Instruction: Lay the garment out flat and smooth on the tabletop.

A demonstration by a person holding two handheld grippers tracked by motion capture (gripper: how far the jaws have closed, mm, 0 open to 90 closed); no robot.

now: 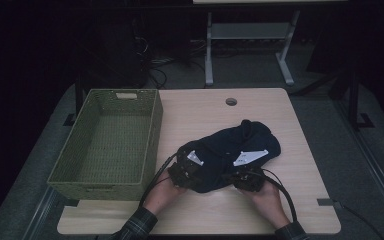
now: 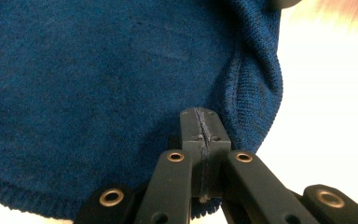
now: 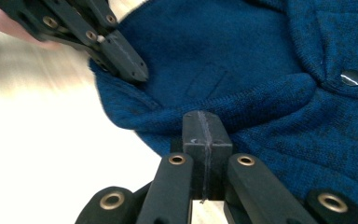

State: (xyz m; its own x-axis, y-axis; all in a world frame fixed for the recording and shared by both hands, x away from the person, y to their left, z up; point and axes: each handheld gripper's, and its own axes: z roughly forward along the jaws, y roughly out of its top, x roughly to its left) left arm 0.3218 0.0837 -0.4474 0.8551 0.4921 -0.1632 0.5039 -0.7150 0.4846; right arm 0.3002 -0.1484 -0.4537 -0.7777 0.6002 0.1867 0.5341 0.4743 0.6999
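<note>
Seen from above: pale wooden table [image 1: 300, 150]. On its left side, an empty green woven basket [image 1: 107, 142]. Right of the basket, near the front edge, a crumpled dark blue knit garment [image 1: 232, 150], one dark button [image 3: 353, 77] showing. At the garment's near edge, just right of the basket, left gripper [image 2: 200, 122] clenched, jaws pressed flat together, a fold of knit pinched at the tips. Farther right of the basket, at the same near edge, right gripper [image 3: 204, 125] likewise clenched, tips at a fold of the knit; whether cloth sits between them cannot be told.
</note>
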